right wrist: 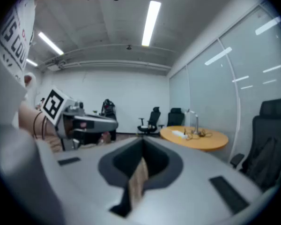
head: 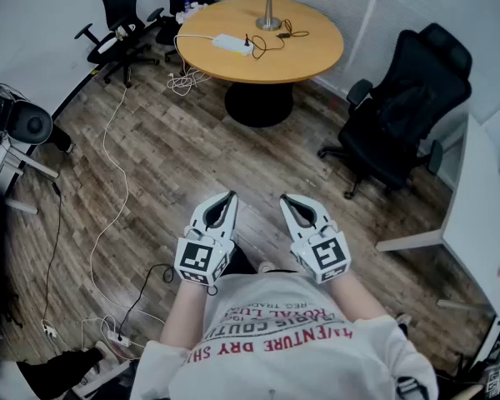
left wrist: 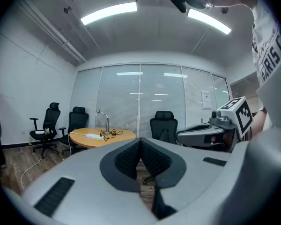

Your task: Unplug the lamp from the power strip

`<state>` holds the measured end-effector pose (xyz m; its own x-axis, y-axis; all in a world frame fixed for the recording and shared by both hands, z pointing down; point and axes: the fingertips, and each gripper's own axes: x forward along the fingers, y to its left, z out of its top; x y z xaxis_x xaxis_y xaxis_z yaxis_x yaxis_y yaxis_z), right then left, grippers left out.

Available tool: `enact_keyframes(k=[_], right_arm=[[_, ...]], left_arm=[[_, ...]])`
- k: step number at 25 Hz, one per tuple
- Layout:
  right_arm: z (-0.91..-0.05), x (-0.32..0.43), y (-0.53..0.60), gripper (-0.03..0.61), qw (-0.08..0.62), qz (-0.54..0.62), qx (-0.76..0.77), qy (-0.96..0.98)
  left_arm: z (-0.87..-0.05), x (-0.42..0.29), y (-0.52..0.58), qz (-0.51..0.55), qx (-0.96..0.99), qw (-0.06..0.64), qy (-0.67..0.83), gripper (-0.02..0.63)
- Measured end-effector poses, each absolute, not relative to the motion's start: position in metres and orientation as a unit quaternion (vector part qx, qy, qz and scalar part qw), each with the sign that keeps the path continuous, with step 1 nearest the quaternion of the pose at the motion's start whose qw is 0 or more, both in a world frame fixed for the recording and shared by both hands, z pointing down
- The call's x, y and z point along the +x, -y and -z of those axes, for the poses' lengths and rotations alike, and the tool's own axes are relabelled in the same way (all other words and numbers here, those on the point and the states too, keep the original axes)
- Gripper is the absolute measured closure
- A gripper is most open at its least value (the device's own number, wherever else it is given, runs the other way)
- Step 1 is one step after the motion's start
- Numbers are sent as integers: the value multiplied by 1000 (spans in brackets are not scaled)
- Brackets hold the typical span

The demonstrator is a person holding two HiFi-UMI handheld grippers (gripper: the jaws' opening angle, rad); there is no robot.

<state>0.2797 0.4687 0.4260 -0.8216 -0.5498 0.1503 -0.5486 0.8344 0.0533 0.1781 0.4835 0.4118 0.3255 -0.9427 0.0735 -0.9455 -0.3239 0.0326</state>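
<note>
Far ahead stands a round wooden table (head: pixel 308 52). On it lie a white power strip (head: pixel 232 44) and a black cord (head: pixel 271 42) that runs to the silver lamp's base (head: pixel 268 22). Both grippers hang close to my chest, well short of the table. My left gripper (head: pixel 230 197) and my right gripper (head: pixel 287 200) are shut, with nothing held. In the left gripper view the table (left wrist: pixel 124 136), strip (left wrist: pixel 93 136) and lamp (left wrist: pixel 103 121) are small beyond the shut left gripper (left wrist: pixel 140 142). The right gripper view shows the table (right wrist: pixel 210 142) and lamp (right wrist: pixel 195 120) past the shut right gripper (right wrist: pixel 143 146).
A black office chair (head: pixel 407 111) stands right of the table, and two more chairs (head: pixel 123 17) at its far left. A white desk (head: pixel 482 215) lines the right side. White and black cables (head: pixel 108 182) trail over the wood floor to a floor strip (head: pixel 117 337). Equipment (head: pixel 21 123) sits at left.
</note>
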Motion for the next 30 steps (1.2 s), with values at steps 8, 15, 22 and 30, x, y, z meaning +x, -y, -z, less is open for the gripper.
enact_keyframes(k=[8, 15, 22, 30], right_arm=[[-435, 277, -461, 551, 89, -4, 295, 951], [-440, 270, -443, 551, 85, -17, 310, 947], [-449, 240, -412, 549, 99, -35, 320, 942], [-449, 172, -352, 549, 124, -54, 347, 928]], left_arm=[[-413, 173, -475, -18, 814, 45, 578, 586], [-420, 162, -455, -17, 816, 61, 574, 586], [-427, 129, -422, -20, 821, 77, 566, 586], [-425, 55, -360, -20, 831, 90, 549, 586]])
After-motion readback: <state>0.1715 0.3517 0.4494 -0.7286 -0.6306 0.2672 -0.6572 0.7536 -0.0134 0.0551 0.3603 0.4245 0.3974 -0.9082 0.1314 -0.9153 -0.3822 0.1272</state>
